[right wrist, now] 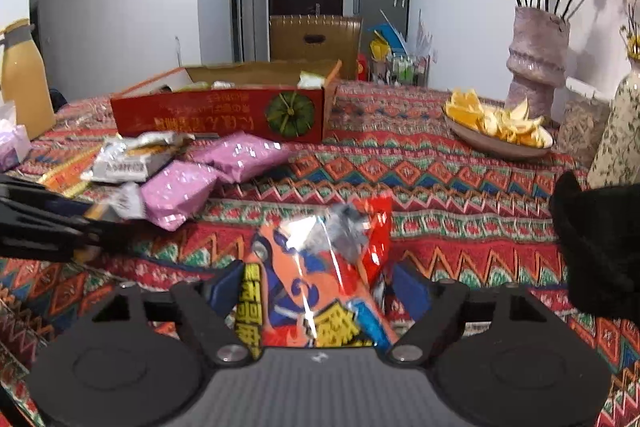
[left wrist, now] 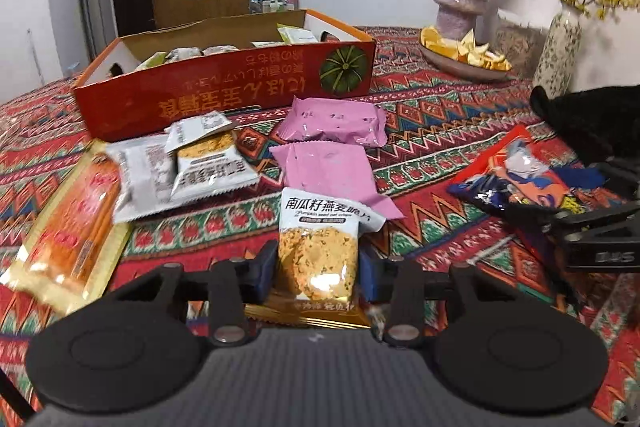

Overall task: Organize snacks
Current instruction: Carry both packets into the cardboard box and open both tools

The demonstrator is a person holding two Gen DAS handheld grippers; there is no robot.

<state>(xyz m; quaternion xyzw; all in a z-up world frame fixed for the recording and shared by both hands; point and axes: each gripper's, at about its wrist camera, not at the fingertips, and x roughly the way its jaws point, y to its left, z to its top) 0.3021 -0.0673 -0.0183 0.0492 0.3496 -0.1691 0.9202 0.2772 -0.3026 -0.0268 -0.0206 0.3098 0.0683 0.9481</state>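
Note:
My left gripper [left wrist: 318, 267] is shut on a white pumpkin-seed oat crisp packet [left wrist: 316, 227], its blue pads pressing both sides. Under that packet lies a gold-edged wrapper [left wrist: 308, 315]. Two pink packets [left wrist: 324, 167], grey-white packets [left wrist: 212, 171] and a long orange packet [left wrist: 76, 219] lie on the cloth in front of the red cardboard box [left wrist: 224, 95], which holds several snacks. My right gripper [right wrist: 318, 279] stands open around a shiny orange, blue and red snack bag [right wrist: 320, 247] that lies flat on the cloth between its fingers.
A patterned red cloth [right wrist: 440, 187] covers the table. At the right stand a dish of orange peel [right wrist: 496, 131], a pink vase [right wrist: 536, 59], a flowered vase [right wrist: 620, 131] and a black furry object [right wrist: 600, 243]. A yellow bottle [right wrist: 24, 79] stands far left.

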